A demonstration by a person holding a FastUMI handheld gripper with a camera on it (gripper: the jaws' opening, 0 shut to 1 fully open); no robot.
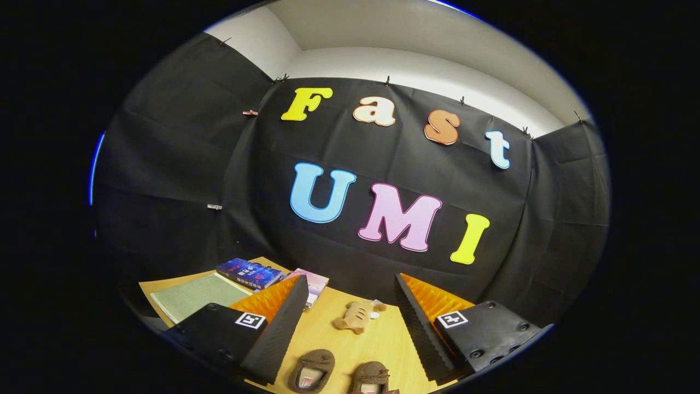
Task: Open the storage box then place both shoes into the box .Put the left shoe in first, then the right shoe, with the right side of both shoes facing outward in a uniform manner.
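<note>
Gripper view over a wooden table (328, 334): the gripper (350, 306) hangs with its 2 fingers spread wide apart, holding nothing, raised and aimed more at the booth wall than at the work. Between the fingers, at the near edge, sit 2 small brown shoes (314, 369), side by side with openings up, the right-hand one (372, 377) partly cut off. Which is the left shoe cannot be told from here. Just beyond them lies a tan plush toy (358, 316). Far left, past the left finger, a dark blue book (249, 272) rests beside a green mat (191, 295), with a pale book (314, 284) partly hidden by that finger. Judging by the high, open pose, no shoe has been packed yet; the storage box must be found first.
</note>
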